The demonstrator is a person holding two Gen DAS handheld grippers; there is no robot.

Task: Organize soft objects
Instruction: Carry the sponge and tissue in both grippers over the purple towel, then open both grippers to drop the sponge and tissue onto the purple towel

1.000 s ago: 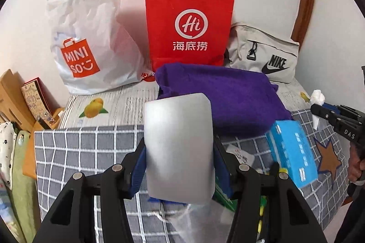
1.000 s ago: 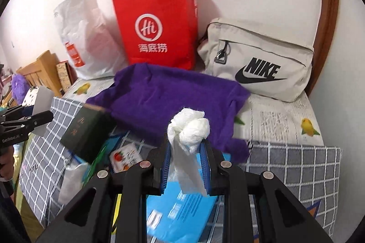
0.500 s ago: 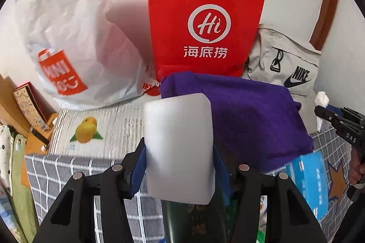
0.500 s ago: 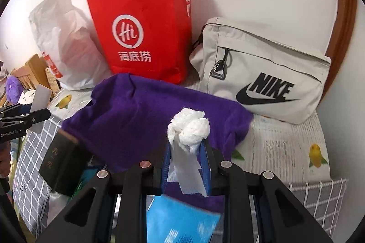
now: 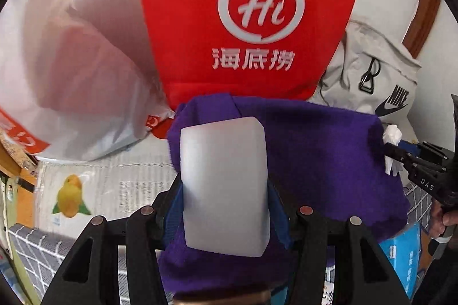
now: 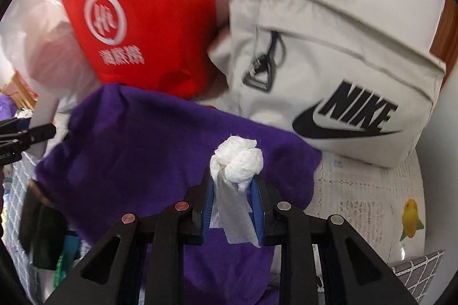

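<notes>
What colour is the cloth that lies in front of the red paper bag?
Purple. The cloth shows best in the right wrist view, spread before the red paper bag.

From the left wrist view, the paper bag (image 5: 249, 19) stands at 12 o'clock against the wall, with the plastic bag (image 5: 71, 61) at 10 o'clock beside it and the sling bag (image 5: 372, 76) at 2 o'clock, touching its lower corner. The towel (image 5: 329, 162) lies in front of all three, its far edge meeting the paper bag's base. A block (image 5: 224, 184) sits between the left gripper's (image 5: 226, 190) fingers, over the towel. At 3 o'clock, the right gripper (image 6: 233, 187) holds a knotted tissue (image 6: 237, 159) above the towel's right edge. A box (image 5: 400, 253) lies at 4 o'clock, partly under the towel.
</notes>
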